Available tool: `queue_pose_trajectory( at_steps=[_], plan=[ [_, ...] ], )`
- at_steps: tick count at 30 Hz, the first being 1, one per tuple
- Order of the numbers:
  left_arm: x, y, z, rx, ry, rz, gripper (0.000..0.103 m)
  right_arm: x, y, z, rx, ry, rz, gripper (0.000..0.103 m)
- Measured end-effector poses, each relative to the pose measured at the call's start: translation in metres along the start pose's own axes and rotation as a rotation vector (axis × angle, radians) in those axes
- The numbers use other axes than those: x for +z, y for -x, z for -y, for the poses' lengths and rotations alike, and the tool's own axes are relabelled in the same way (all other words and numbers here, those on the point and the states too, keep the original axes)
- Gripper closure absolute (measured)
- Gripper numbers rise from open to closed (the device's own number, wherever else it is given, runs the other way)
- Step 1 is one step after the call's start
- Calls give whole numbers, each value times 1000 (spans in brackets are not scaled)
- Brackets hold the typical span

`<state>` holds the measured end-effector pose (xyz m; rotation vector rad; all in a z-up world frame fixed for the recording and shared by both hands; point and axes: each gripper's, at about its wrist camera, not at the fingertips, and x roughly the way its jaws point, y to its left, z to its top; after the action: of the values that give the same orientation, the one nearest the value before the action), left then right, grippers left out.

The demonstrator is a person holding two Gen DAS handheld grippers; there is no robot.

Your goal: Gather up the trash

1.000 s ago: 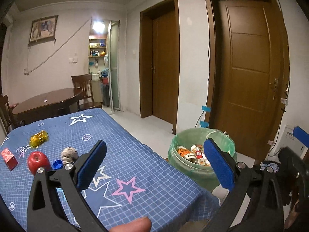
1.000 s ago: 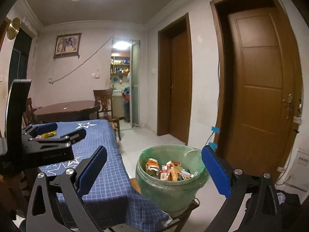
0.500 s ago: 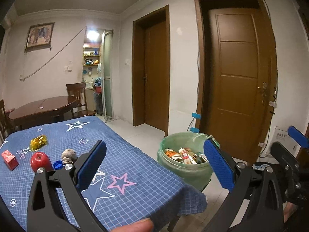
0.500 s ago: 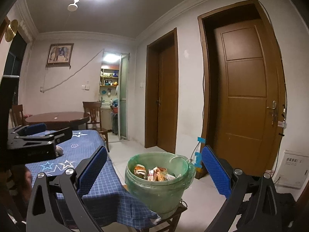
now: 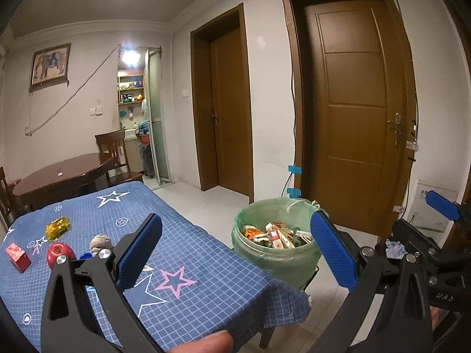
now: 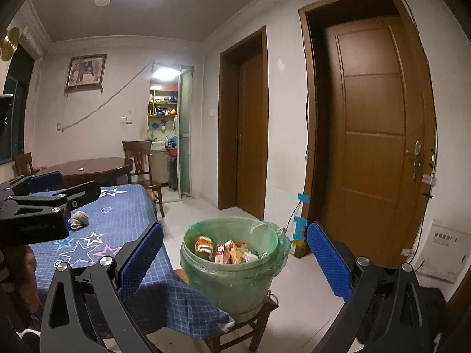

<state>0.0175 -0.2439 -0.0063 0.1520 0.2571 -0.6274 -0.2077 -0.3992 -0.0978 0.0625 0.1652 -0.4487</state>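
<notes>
The left tongs (image 5: 235,253) were spread wide with nothing between their blue pads, held above the near edge of the table (image 5: 206,294), which wore a blue checked cloth with stars. The right tongs (image 6: 234,260) were likewise wide apart and empty, and between their pads in the right wrist view sat the green-lined trash bin (image 6: 232,276) on a low wooden stool (image 6: 259,317), just beside the table's corner. In the left wrist view the bin (image 5: 273,261) lay at about 3 o'clock from the table, already holding cartons and wrappers (image 5: 273,235).

Further along the cloth, toward 10 o'clock, lay a red apple (image 5: 60,253), a blue bottle cap (image 5: 85,256) touching a crumpled grey wad (image 5: 100,241), a small red box (image 5: 17,256) and, beyond them, a yellow wrapper (image 5: 57,227).

Behind the table stood a round wooden table (image 5: 61,173) with a chair (image 5: 114,153), and at 12 to 2 o'clock two brown doors (image 5: 353,111) in the far wall.
</notes>
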Motion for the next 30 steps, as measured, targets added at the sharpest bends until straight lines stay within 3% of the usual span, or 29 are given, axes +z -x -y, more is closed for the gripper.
queue_pose_trajectory(
  at_steps=[30],
  plan=[
    [-5, -1, 2, -22, -1, -12, 6, 1, -4, -7, -11, -8, -14, 5]
  ],
)
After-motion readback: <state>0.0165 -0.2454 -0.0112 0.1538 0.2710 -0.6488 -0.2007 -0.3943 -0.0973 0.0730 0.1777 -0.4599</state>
